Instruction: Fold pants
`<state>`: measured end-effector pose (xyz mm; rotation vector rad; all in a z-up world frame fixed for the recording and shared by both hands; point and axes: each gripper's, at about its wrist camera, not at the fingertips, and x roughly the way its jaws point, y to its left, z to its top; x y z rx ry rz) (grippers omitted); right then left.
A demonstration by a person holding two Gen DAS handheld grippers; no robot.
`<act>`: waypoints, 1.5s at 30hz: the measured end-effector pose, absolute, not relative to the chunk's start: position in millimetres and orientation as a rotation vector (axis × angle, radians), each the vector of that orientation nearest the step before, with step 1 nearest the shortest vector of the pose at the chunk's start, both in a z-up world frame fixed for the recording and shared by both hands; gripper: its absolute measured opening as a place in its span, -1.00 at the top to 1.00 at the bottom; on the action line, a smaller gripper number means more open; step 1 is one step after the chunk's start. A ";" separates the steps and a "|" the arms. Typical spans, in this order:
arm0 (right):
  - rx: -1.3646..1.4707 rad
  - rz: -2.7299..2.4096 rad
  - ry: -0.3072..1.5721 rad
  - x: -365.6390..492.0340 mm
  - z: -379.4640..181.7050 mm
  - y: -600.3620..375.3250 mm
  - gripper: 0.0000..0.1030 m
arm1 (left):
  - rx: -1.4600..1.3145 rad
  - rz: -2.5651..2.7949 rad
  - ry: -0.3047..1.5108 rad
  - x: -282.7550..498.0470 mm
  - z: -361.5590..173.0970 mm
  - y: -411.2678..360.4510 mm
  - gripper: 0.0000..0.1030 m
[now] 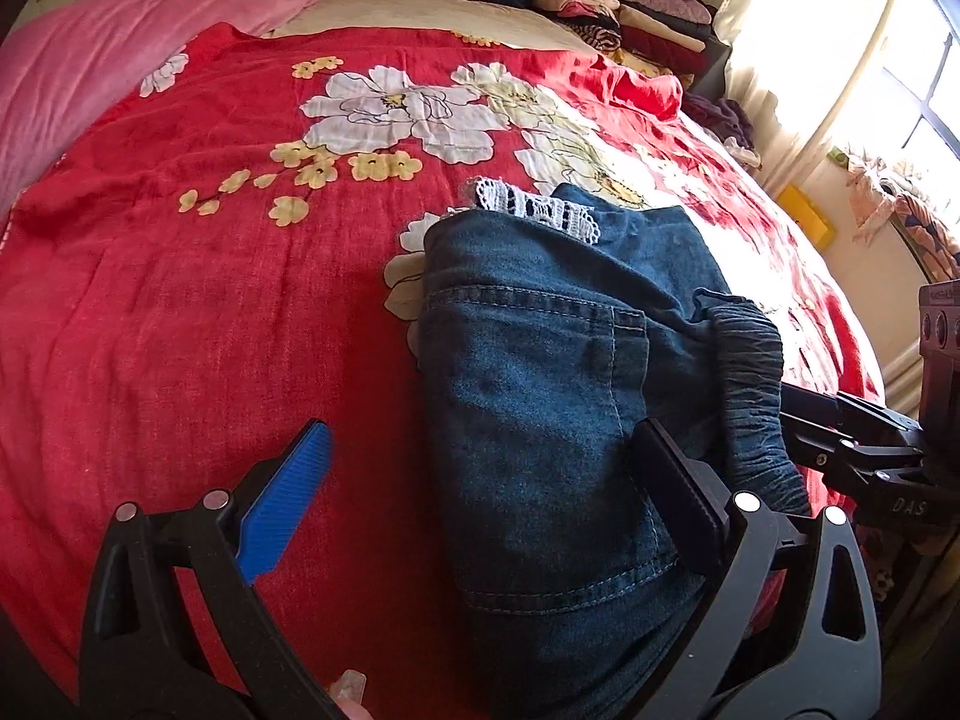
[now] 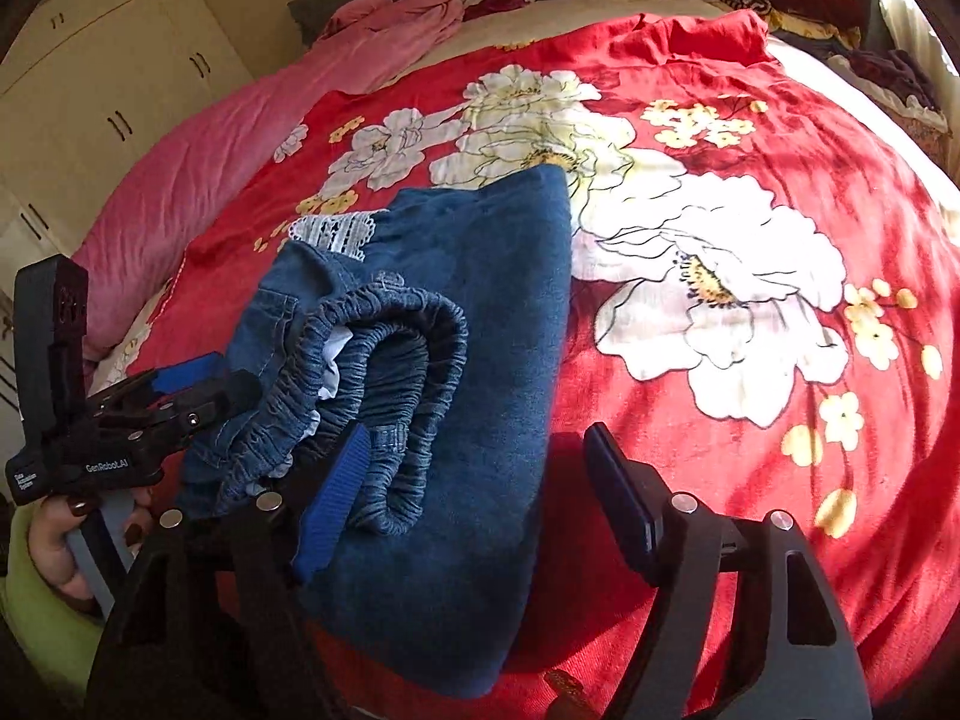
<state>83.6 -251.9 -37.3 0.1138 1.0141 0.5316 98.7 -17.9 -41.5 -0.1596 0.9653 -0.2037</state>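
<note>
The folded blue denim pants point(image 1: 540, 372) lie on the red floral bedspread point(image 1: 210, 300), elastic waistband point(image 1: 750, 384) to the right, white lace trim point(image 1: 534, 210) at the far end. My left gripper point(image 1: 486, 480) is open, its right finger resting on the denim, its blue left pad point(image 1: 288, 504) over the bedspread. In the right wrist view the pants point(image 2: 480, 330) show with the gathered waistband point(image 2: 384, 372) on top. My right gripper point(image 2: 474, 480) is open, its blue left pad point(image 2: 336, 498) against the waistband, its right finger over the bedspread point(image 2: 780, 180). The left gripper point(image 2: 180, 396) shows at the left.
A pink blanket point(image 1: 90, 72) lies along the bed's left side. Stacks of folded clothes point(image 1: 624, 6) sit at the far right corner. A bright window point(image 1: 900, 60) is on the right. White wardrobe doors point(image 2: 108, 90) stand left of the bed.
</note>
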 end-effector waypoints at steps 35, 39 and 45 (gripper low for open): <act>-0.019 0.574 0.827 132.2 6.3 -211.8 0.52 | -0.138 -0.168 0.796 136.9 3.9 -28.0 0.48; -0.040 0.424 0.959 146.4 -26.6 -221.1 -0.15 | -0.112 -0.124 0.882 145.0 -24.6 -28.1 0.04; 0.020 0.420 0.942 139.3 -20.7 -235.8 -0.23 | -0.141 -0.122 0.894 136.7 -29.1 -20.7 -0.20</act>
